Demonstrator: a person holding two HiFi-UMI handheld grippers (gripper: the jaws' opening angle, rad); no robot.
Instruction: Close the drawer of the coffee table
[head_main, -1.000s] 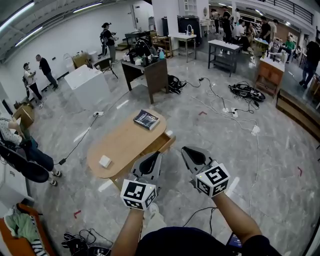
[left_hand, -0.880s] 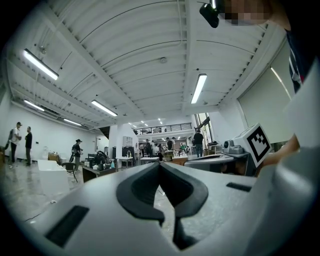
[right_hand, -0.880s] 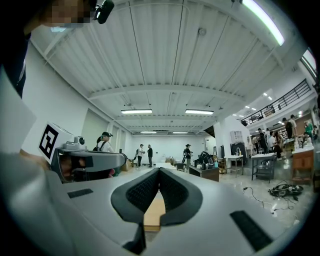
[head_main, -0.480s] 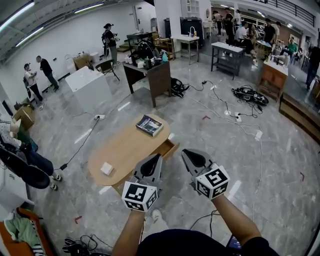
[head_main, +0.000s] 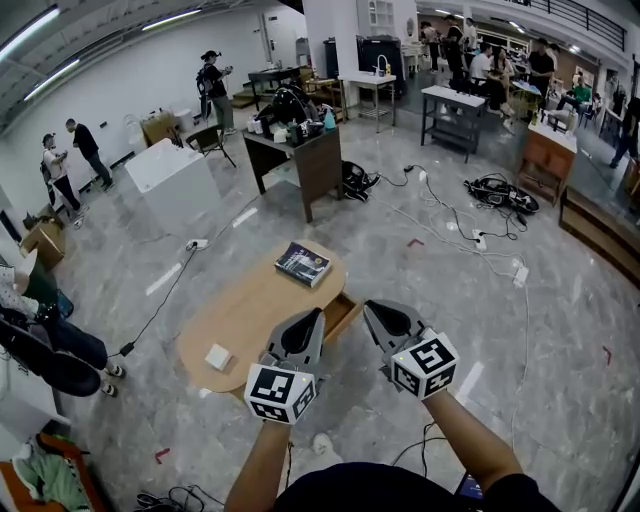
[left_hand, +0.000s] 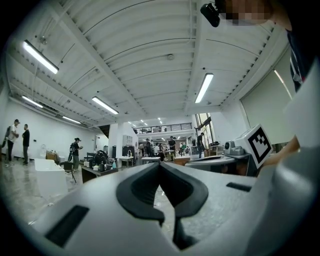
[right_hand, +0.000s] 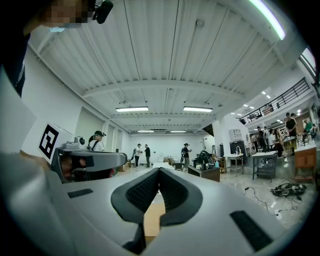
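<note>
The oval wooden coffee table (head_main: 250, 305) stands on the marble floor below my hands. Its drawer (head_main: 341, 312) sticks out open on the side nearest the grippers. On the tabletop lie a dark book (head_main: 303, 263) and a small white box (head_main: 218, 356). My left gripper (head_main: 311, 314) hovers over the table's near edge beside the drawer, shut and holding nothing. My right gripper (head_main: 371, 309) hangs just right of the drawer, also shut and holding nothing. The left gripper view shows its jaws (left_hand: 160, 165) meeting at the tips. In the right gripper view, the right gripper (right_hand: 159, 171) has table wood (right_hand: 152, 220) below it.
A dark desk (head_main: 300, 150) with clutter and a white cabinet (head_main: 175, 175) stand beyond the table. Cables and power strips (head_main: 470, 232) trail over the floor to the right. A seated person (head_main: 45, 330) is at the left; other people stand farther off.
The table and its open drawer have slid lower and rightward in the head view, closer under the grippers. Both grippers keep the same pose and stay shut.
</note>
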